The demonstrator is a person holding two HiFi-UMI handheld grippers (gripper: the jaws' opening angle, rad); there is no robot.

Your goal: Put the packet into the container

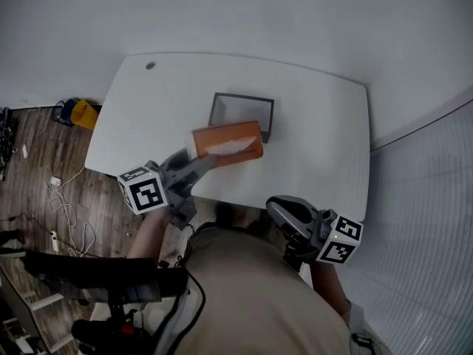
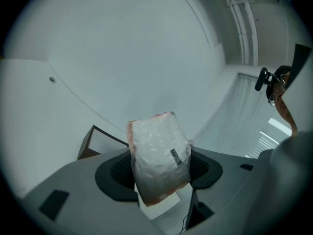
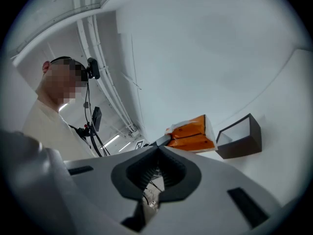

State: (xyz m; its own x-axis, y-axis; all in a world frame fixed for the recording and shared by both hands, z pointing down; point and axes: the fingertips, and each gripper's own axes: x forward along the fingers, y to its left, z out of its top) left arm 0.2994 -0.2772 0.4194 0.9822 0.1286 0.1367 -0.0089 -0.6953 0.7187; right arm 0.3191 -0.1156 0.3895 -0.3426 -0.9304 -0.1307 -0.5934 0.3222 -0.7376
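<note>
Head view, looking steeply down: a white table (image 1: 310, 124) carries a dark, open-topped container (image 1: 267, 124). The left gripper (image 1: 196, 154) holds an orange packet (image 1: 228, 143) in the air at the container's near side, overlapping its near edge from this angle. Left gripper view shows its fingers (image 2: 117, 173) clamped on one end of the packet, whose clear, crinkled plastic face is turned toward the camera. The right gripper (image 1: 277, 207) hangs close to the person's body, at the table's near edge. Right gripper view shows its fingers (image 3: 142, 173) pressed together with nothing between them. The packet looks light and soft, and its film is probably slippery and apt to sag. A firm hold across one end, as here, seems best for lowering it in endwise.
</note>
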